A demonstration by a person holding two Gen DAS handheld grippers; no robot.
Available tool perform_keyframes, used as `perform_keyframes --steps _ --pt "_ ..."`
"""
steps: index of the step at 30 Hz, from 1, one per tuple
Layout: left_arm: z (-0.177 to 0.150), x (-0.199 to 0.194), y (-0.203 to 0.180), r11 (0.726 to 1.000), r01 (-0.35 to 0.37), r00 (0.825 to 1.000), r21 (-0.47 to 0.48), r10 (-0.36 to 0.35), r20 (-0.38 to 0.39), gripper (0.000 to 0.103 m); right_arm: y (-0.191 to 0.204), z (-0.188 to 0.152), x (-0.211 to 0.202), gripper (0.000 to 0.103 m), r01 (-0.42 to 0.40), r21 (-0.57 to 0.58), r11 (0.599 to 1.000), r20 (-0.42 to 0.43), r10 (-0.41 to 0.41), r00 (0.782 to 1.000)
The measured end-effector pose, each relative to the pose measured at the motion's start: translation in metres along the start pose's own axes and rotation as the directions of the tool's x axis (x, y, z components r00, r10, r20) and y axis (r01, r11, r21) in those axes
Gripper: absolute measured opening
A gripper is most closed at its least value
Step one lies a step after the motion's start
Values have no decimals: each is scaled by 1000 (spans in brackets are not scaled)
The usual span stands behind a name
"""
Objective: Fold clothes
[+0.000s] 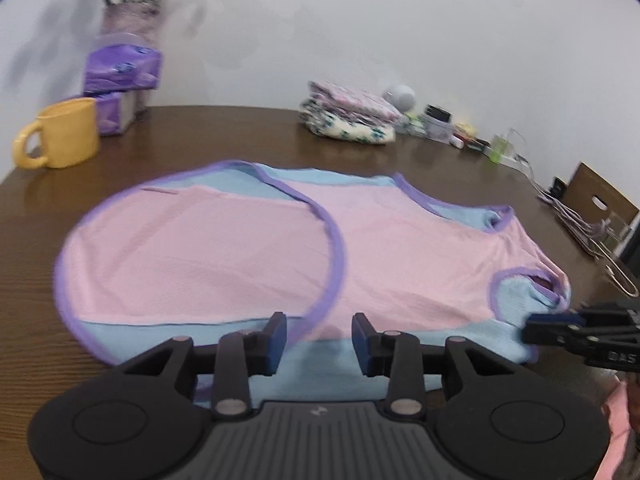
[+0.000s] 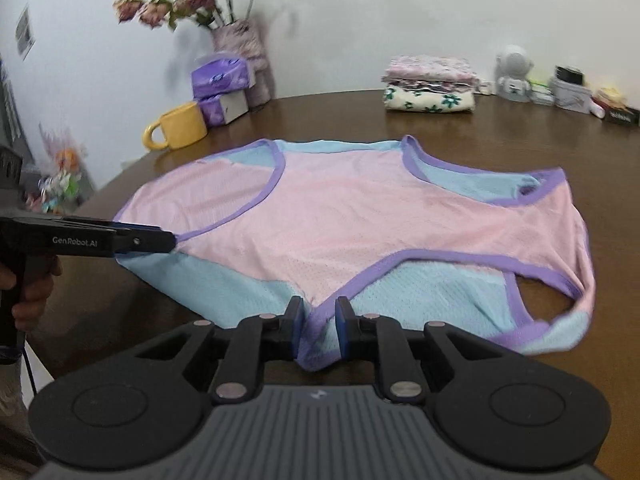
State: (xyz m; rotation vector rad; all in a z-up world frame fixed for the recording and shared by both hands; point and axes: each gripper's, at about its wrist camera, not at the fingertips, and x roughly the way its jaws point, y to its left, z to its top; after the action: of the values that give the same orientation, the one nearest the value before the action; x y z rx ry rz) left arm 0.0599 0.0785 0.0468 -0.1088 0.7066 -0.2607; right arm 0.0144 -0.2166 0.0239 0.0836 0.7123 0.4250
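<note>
A pink and light-blue sleeveless top (image 1: 248, 248) with purple trim lies spread on the brown table (image 1: 224, 136), its left part folded over. My left gripper (image 1: 320, 340) hovers at the near hem. Its jaws stand apart, and a purple trim edge runs between them without being pressed. From the right wrist view the left gripper (image 2: 172, 240) sits at the top's (image 2: 360, 208) left edge. My right gripper (image 2: 320, 320) is shut on a bunched fold of blue cloth and purple trim at the near edge. In the left wrist view the right gripper (image 1: 532, 326) is at the blue right corner.
A yellow mug (image 1: 60, 132), purple tissue packs (image 1: 120, 76) and a flower vase (image 2: 240, 48) stand at the back left. A stack of folded clothes (image 2: 430, 84) and small items (image 2: 568, 88) line the back right. Wire hangers (image 1: 592, 236) lie near the table's right edge.
</note>
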Motion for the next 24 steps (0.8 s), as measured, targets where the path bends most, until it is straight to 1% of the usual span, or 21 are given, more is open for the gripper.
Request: perform_keyframes --steps 4,7,10,14,16,17,19,21,24 --pt "1 -1 12 999 -28 999 18 29 -19 35 -9 -4 -4 18 -17 134 991 5 17 1000" --pt "-2 -1 15 999 -20 999 49 22 -31 34 -16 -1 0 18 -10 211 978 27 4 1000" --pt "-7 -1 15 997 -12 999 70 15 -41 33 -16 6 10 18 22 231 973 20 -28 999" --pt "-9 -2 13 996 -10 999 92 14 -45 32 -5 11 26 18 77 186 979 -19 -75 997" --pt "-9 -2 14 996 -4 999 92 8 -48 32 -1 13 30 18 108 176 978 -23 -106 994" --pt "-9 -2 15 996 1 999 89 4 -48 33 -1 15 30 19 118 181 976 -21 -116 993" --pt "-9 -3 18 997 11 999 82 -7 -47 33 -2 19 30 27 139 191 972 -16 -138 990" --pt "-9 -3 20 997 22 999 76 -19 -46 34 -7 23 27 30 164 207 965 -4 -167 986" --pt "-9 -4 22 997 32 999 74 -29 -40 34 -15 27 24 30 205 236 950 4 -212 977"
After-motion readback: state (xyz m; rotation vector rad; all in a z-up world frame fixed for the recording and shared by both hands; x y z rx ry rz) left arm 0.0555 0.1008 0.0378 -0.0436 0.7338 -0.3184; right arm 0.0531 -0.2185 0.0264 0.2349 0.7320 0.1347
